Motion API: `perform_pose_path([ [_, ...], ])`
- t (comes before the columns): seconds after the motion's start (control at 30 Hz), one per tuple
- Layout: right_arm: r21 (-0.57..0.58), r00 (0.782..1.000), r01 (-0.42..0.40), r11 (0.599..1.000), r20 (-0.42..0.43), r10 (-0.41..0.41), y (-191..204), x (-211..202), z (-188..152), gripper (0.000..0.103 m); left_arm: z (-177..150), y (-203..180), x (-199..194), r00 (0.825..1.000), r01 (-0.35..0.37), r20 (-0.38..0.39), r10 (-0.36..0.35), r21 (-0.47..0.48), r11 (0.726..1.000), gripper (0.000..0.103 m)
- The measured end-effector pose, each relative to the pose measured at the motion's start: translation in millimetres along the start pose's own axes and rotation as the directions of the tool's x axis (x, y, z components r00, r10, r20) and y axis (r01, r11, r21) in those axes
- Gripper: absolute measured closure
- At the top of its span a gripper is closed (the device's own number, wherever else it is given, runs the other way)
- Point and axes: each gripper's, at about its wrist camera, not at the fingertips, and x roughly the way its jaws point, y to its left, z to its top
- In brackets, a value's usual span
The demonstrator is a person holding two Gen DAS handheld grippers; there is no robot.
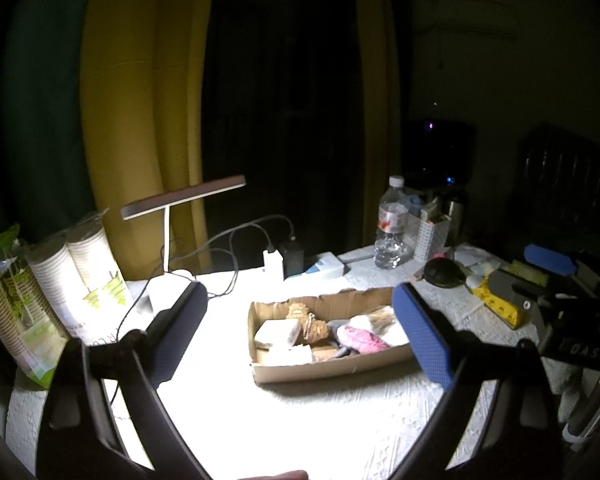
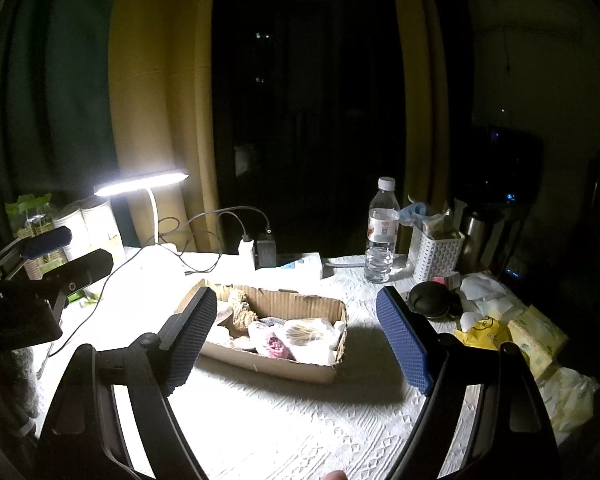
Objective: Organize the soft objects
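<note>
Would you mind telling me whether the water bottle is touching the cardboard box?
Apart. The right wrist view shows bare white tablecloth between the water bottle and the cardboard box.

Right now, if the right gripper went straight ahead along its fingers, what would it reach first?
Most likely the cardboard box of soft items: it lies directly ahead of the open right gripper, nothing between. Depth is hard to judge.
</note>
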Motion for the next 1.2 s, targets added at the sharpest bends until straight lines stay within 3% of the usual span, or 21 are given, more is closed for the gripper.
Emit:
perform_pose_path([
  [1.2, -0.007, 1.0, 0.002, 1.0, -0.001, -0.002, 0.2, 6.6, -0.7, 0.019, 0.2, -3.8, 11.9, 1.0, -0.002, -0.002, 0.002, 0.01, 1.0, 0.008],
])
